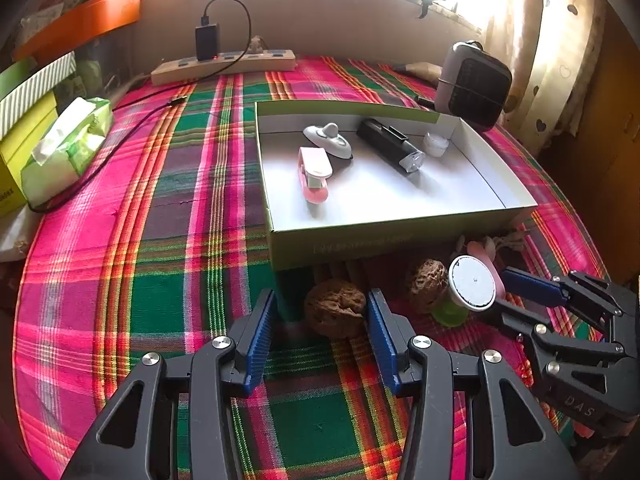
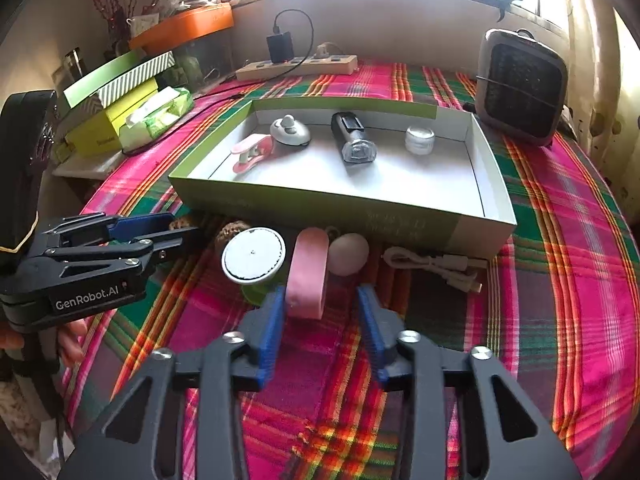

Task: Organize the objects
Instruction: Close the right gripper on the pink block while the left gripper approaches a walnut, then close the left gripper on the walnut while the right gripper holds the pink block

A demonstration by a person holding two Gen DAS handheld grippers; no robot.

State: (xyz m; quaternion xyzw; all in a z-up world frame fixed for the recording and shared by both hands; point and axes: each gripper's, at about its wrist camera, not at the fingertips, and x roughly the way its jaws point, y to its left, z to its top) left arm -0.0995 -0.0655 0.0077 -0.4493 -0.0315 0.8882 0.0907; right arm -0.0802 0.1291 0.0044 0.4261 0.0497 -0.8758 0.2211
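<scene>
A shallow white-lined box on the plaid cloth holds a pink clip, a white mouse-shaped item, a black flashlight and a small jar. In front of the box lie two walnuts, a green bottle with a round white lid, a pink oblong piece, an egg-shaped thing and a white cable. My left gripper is open around the near walnut. My right gripper is open, with the pink piece between its fingertips.
A power strip with a black charger lies at the back. A small heater stands at the back right. A tissue pack and stacked boxes are on the left. A curtain hangs on the right.
</scene>
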